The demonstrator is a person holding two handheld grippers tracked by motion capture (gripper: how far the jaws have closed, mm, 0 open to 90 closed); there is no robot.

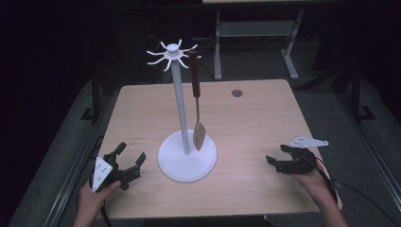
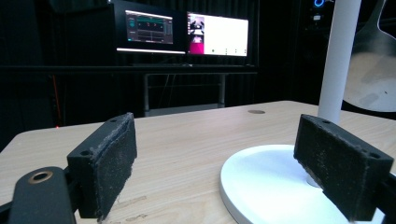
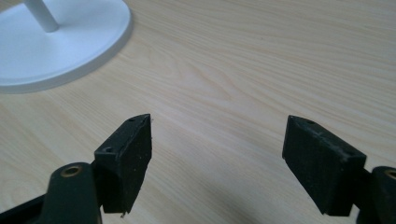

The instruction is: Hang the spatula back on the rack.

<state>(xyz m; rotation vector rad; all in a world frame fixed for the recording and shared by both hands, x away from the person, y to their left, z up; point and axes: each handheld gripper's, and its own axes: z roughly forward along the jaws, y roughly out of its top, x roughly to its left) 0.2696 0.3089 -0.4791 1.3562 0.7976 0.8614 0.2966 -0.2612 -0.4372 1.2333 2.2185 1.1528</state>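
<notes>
A white utensil stand (image 1: 181, 94) with a round base (image 1: 187, 163) and hooked top stands mid-table. A spatula (image 1: 196, 106) with a dark red handle and tan blade hangs from one hook, its blade just above the base. My left gripper (image 1: 131, 153) rests open at the table's front left, left of the base, with nothing between its pads (image 2: 109, 163). In the left gripper view the stand's pole (image 2: 337, 60) and the spatula blade (image 2: 373, 70) rise ahead. My right gripper (image 1: 277, 154) is open at the front right, empty, over bare wood (image 3: 219, 93).
The wooden table (image 1: 246, 123) has a small round grommet hole (image 1: 237, 92) near its far edge. Beyond it stand a desk frame (image 1: 255, 42) and lit monitors (image 2: 187, 33) in a dark room. The stand's base edge (image 3: 70, 51) lies left of the right gripper.
</notes>
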